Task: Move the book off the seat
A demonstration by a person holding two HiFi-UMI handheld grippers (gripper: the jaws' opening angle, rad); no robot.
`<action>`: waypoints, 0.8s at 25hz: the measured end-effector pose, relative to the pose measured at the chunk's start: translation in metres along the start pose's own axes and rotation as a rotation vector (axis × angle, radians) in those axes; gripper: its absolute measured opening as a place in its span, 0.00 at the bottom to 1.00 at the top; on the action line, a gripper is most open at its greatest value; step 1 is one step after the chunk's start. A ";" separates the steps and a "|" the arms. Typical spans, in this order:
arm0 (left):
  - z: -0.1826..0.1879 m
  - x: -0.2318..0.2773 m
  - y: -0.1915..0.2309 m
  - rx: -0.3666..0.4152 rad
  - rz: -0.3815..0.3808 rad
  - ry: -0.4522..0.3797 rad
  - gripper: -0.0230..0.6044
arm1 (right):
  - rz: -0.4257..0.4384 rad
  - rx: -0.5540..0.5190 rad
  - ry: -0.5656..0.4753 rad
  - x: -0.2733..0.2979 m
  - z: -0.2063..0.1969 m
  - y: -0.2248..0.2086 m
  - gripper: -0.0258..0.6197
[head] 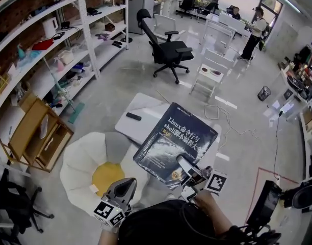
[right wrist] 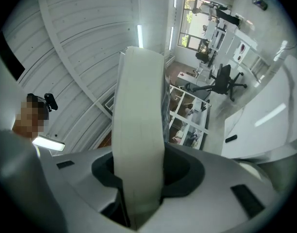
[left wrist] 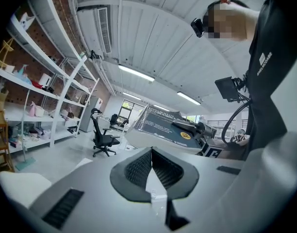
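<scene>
Nearest, the left gripper (head: 124, 185) has its jaws pressed together with nothing between them, beside the white petal-shaped seat with a yellow cushion (head: 80, 158). The right gripper (head: 189, 170) clamps the thick dark-covered book (head: 177, 137), which is lifted and tilted, off the seat, in front of a low white table (head: 138, 110).

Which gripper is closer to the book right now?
Right. The right gripper has its jaws shut on the book's near edge. The left gripper sits apart, to the book's left in the head view, jaws together and empty.
</scene>
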State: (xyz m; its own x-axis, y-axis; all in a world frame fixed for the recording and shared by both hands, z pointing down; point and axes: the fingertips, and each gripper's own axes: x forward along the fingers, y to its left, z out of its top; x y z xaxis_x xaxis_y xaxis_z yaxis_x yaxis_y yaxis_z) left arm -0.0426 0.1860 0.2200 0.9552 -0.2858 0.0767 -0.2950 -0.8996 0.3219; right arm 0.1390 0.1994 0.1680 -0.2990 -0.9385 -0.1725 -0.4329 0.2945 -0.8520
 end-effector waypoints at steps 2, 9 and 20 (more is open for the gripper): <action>-0.005 0.024 -0.015 0.000 -0.019 0.016 0.04 | -0.019 -0.002 -0.020 -0.022 0.020 -0.011 0.30; -0.023 0.118 -0.083 -0.001 -0.079 0.072 0.04 | -0.078 0.009 -0.082 -0.105 0.100 -0.052 0.30; -0.044 0.205 -0.116 -0.003 -0.186 0.121 0.04 | -0.180 0.004 -0.133 -0.167 0.142 -0.108 0.30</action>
State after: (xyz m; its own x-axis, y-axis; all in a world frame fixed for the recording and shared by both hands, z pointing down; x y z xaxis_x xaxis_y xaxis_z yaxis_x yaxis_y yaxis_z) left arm 0.1886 0.2461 0.2401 0.9891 -0.0734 0.1280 -0.1137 -0.9320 0.3441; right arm 0.3563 0.2991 0.2187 -0.1028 -0.9914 -0.0808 -0.4659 0.1198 -0.8767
